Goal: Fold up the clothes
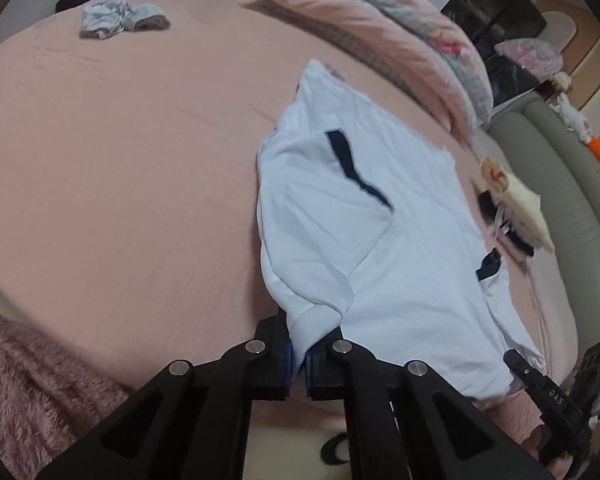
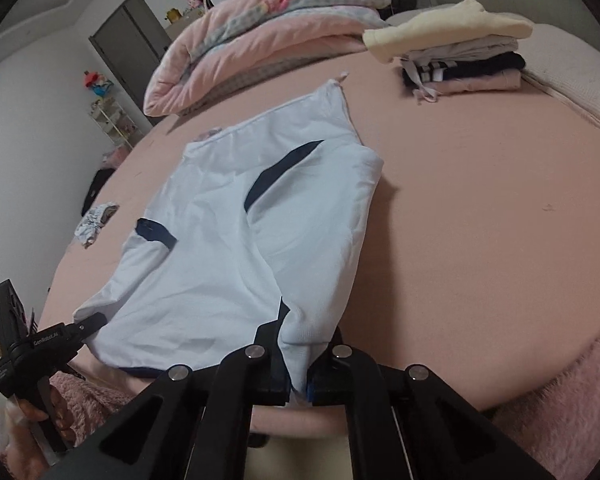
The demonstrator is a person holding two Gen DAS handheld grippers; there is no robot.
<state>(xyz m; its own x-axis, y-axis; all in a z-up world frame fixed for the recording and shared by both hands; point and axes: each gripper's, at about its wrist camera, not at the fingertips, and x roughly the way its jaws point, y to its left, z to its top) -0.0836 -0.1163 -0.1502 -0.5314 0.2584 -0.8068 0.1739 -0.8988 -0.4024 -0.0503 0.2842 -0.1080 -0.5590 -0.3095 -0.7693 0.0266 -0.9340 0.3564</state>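
Observation:
A white shirt with dark navy trim [image 1: 380, 248] lies on the pink bed, its sleeves folded in over the body. My left gripper [image 1: 298, 356] is shut on the shirt's near left corner at the bed's front edge. My right gripper [image 2: 299, 376] is shut on the shirt's [image 2: 220, 240] near right corner. Each gripper shows in the other's view: the right gripper [image 1: 516, 360] at the far corner, the left gripper [image 2: 96, 322] at the left corner.
A folded pink quilt [image 2: 252, 40] lies at the back of the bed [image 2: 480, 200]. A stack of folded clothes [image 2: 460, 52] sits beside it. A crumpled small garment [image 1: 120, 18] lies far off. A fuzzy pink blanket [image 1: 32, 380] hangs at the front edge.

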